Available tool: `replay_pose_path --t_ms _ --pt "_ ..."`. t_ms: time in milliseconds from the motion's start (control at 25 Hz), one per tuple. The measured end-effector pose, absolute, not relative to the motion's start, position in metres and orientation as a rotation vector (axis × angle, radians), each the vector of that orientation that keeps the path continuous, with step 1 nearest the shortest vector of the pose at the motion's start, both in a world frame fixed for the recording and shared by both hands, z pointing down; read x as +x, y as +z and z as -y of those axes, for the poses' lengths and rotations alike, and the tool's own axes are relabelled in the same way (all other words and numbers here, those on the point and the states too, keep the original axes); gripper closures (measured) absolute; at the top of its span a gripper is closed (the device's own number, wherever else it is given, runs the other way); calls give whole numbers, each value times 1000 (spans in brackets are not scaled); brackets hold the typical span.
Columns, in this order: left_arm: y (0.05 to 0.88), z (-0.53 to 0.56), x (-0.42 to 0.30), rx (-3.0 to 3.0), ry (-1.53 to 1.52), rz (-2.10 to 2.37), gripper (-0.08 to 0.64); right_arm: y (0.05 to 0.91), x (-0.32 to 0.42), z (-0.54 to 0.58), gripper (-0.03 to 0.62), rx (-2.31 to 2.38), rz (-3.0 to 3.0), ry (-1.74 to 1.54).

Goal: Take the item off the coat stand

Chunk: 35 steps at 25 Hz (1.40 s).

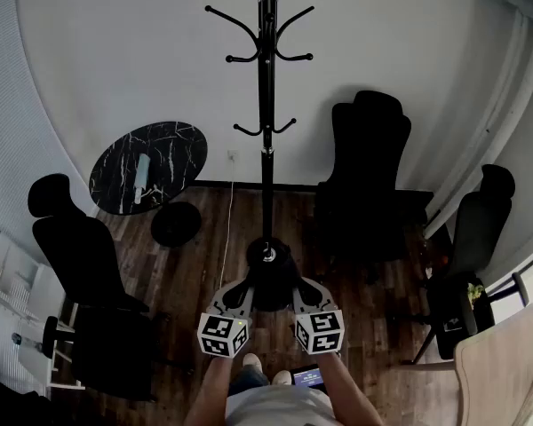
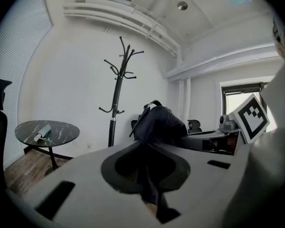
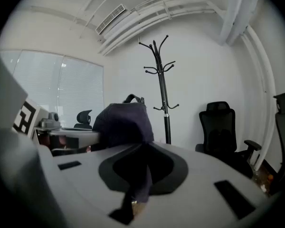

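Wooden floor (image 1: 195,264) is left open in the middle of the room, bounded by the white wall behind, one round marble table (image 1: 148,165) at the left and three black chairs, one at the left (image 1: 80,247) and two at the right (image 1: 369,167) (image 1: 480,220). One coat stand (image 1: 266,105) is set at the wall, and one dark bag (image 1: 271,278) is held low in front of its pole, well below the hooks. Its fabric is pinched from either side by two grippers, the left gripper (image 1: 240,289) and the right gripper (image 1: 304,289).
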<state>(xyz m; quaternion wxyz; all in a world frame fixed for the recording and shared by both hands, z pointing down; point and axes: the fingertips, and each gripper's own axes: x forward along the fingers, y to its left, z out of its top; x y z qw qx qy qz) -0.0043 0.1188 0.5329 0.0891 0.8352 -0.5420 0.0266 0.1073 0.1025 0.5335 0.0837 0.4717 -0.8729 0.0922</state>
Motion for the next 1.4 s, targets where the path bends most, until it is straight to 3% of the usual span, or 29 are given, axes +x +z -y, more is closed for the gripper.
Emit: replay_pose_path --t_ms 960,1400 --pt "526 -122 -7 2464 109 1649 528 535 104 -102 565 1377 2633 313" --pt "532 -59 -24 2455 84 1640 529 542 87 -39 565 1367 2638 328"
